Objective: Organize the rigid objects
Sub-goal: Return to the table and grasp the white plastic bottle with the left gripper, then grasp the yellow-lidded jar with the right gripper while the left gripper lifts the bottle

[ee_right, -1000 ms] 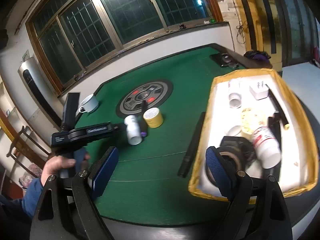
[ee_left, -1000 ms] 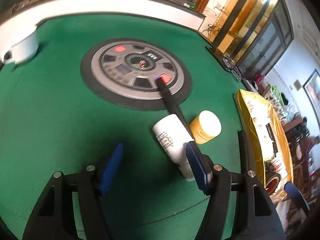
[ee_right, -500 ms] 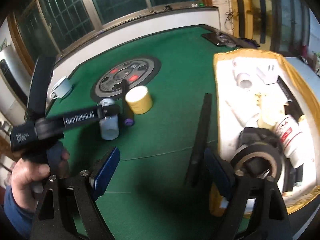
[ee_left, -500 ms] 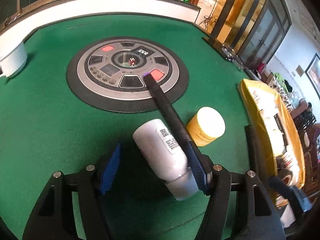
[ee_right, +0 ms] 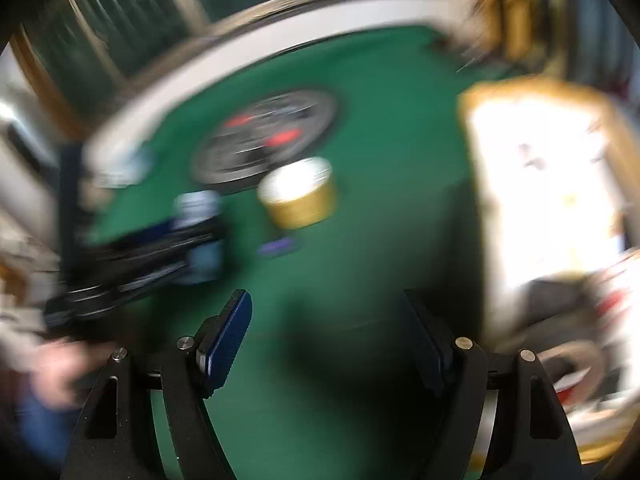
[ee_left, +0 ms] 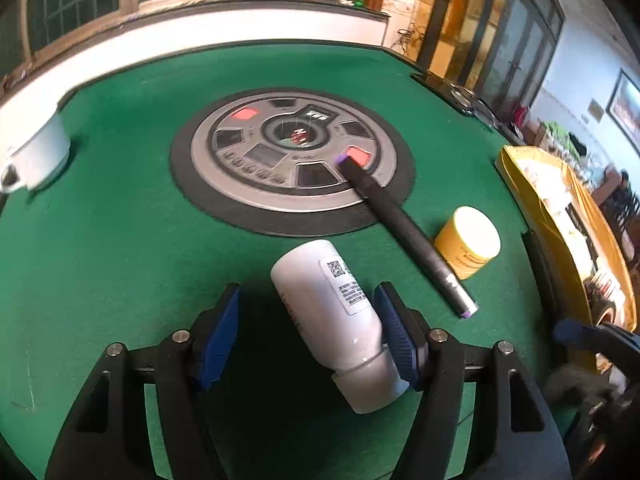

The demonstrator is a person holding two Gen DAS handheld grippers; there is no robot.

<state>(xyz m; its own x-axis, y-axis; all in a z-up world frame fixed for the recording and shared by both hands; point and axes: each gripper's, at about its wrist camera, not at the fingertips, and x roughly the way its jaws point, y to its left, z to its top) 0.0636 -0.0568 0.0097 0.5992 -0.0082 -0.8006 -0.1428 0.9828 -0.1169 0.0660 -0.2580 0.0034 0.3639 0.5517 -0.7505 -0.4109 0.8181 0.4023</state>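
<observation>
A white bottle (ee_left: 336, 316) lies on the green felt table (ee_left: 120, 264) between the open fingers of my left gripper (ee_left: 308, 334); its cap end is beside the right pad (ee_left: 394, 336). A black pen-like rod (ee_left: 404, 232) with purple ends and a yellow jar (ee_left: 468, 242) lie just beyond. In the blurred right wrist view, my right gripper (ee_right: 332, 336) is open and empty above the felt, with the yellow jar (ee_right: 298, 194) ahead and the white bottle (ee_right: 198, 232) at the left.
A round grey control panel (ee_left: 292, 160) sits in the table's middle. A white mug (ee_left: 38, 156) stands at the far left. A yellow-rimmed tray (ee_left: 560, 216) with several items lies at the right; it also shows in the right wrist view (ee_right: 472, 112).
My left gripper has moved forward so the white bottle now lies between its fingers. My right gripper has swung left toward the yellow jar, blurring its view.
</observation>
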